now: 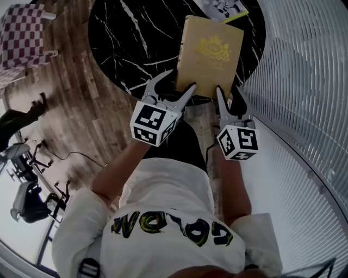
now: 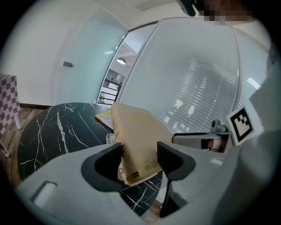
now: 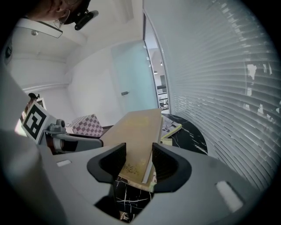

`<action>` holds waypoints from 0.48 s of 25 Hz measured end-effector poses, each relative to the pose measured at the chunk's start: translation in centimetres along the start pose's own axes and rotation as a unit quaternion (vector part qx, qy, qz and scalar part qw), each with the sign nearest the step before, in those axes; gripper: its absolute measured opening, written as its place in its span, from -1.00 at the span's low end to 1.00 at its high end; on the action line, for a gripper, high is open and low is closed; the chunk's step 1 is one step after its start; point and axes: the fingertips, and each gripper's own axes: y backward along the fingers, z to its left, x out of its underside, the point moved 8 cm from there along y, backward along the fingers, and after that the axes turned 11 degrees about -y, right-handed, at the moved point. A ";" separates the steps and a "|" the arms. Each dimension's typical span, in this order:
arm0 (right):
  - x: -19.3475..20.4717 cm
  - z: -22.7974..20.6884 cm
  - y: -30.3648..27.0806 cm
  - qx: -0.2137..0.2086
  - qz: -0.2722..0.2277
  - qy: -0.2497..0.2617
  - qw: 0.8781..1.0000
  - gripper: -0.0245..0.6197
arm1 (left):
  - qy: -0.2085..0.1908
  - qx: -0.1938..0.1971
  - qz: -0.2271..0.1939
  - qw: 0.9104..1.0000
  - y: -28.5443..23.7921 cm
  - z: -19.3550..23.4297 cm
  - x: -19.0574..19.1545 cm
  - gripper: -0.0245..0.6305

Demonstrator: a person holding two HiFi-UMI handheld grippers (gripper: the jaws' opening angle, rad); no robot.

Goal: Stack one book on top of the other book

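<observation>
1. Black marble with white veins forms the round table. It stands on a wood floor beside a slatted wall.
2. Nearest the camera is the person's white shirt. It carries large yellow-and-black letters, seen upside down and too warped to read surely.
3. The left gripper has its jaws closed on the near left corner of the book. In the left gripper view the corner sits clamped between the two dark pads.
4. The right gripper pinches the book's near right corner. Its own view shows the jaws pressed on the cover and the page block.
5. The book is a tan hardback with a gold crest stamped in the middle of its cover. The gold print by the crest and on the near corner is too small to read.
6. The book is held at the table's near edge, with its near end past the rim and over the floor. It tilts in both gripper views, and I cannot tell whether its far end touches the marble.
7. Just beyond it lies the second book, flat on the table, with a pale printed cover and a yellow edge. I cannot tell whether the two touch.
8. Farther off to the left stands a chair in a red-and-white check.
</observation>
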 end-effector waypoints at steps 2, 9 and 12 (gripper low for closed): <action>0.2 -0.6 -0.3 0.001 0.004 -0.006 1.000 -0.33 | 0.001 0.000 0.004 1.000 -0.6 -0.1 0.2 -0.13; 1.4 -2.1 -1.6 0.004 0.011 -0.017 1.000 -0.33 | 0.003 0.004 0.017 1.000 -2.3 0.3 1.5 -0.13; 2.0 -2.5 -2.1 0.004 0.014 -0.022 1.000 -0.33 | 0.005 0.003 0.021 1.000 -2.9 0.6 2.1 -0.13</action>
